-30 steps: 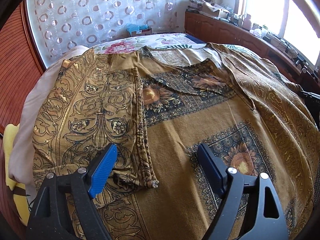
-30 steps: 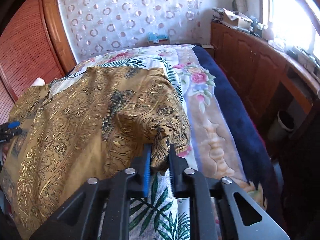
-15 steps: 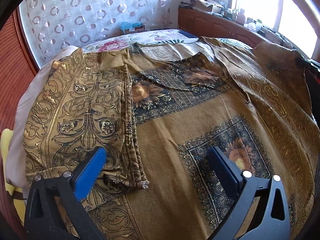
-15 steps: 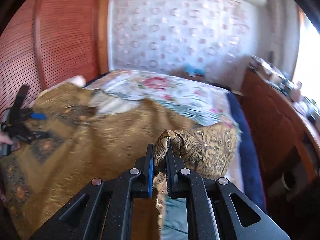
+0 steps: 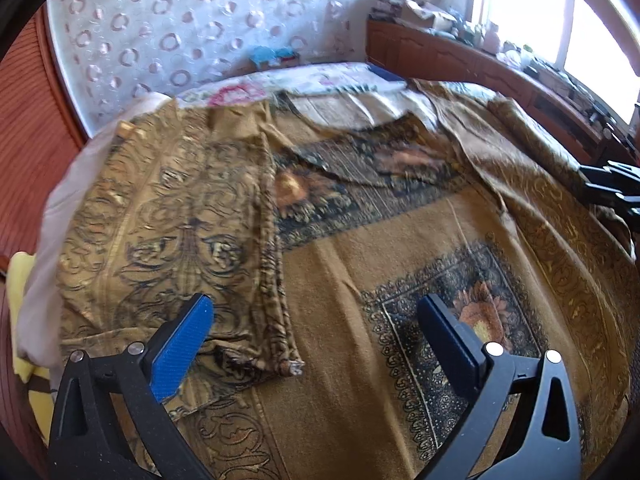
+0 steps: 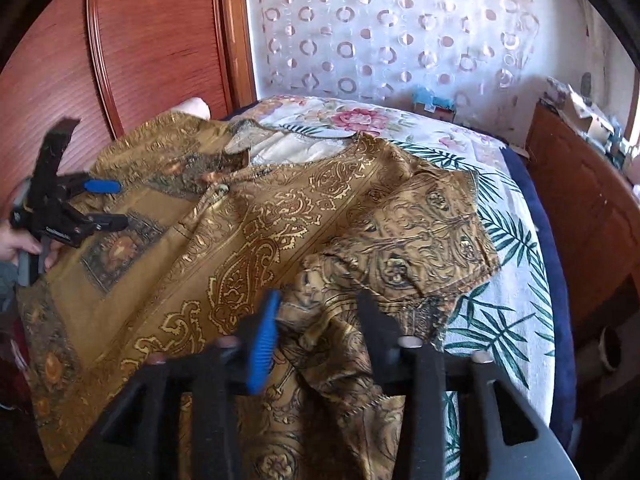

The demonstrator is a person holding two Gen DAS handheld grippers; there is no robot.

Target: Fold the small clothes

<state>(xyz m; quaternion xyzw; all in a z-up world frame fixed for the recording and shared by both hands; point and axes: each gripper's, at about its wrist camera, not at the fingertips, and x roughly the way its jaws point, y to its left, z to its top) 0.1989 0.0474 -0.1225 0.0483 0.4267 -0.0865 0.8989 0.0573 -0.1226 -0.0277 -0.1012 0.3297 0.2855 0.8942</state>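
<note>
A golden-brown patterned garment (image 5: 360, 280) lies spread on the bed. Its left sleeve (image 5: 180, 220) is folded flat onto the body. My left gripper (image 5: 314, 340) hovers wide open over the hem, with nothing between its pads. In the right wrist view the right sleeve (image 6: 420, 240) lies bunched over the garment's edge (image 6: 240, 260). My right gripper (image 6: 320, 320) is opening just above it: crumpled cloth sits between the fingers, but the pads no longer press on it. The left gripper (image 6: 100, 204) shows at the left, held by a hand (image 6: 16, 240).
A floral bedsheet (image 6: 500, 312) covers the bed, with a dark blue blanket edge (image 6: 548, 240) beside a wooden cabinet (image 6: 592, 208). Red-brown wooden panels (image 6: 160, 40) stand at the left, a curtain (image 5: 180, 40) behind. A yellow cloth (image 5: 24, 288) lies at the bed's left edge.
My right gripper carried the pinched sleeve end inward over the garment, rolled, and then parted its jaws, letting the cloth drop. The left gripper opened wider and stayed put.
</note>
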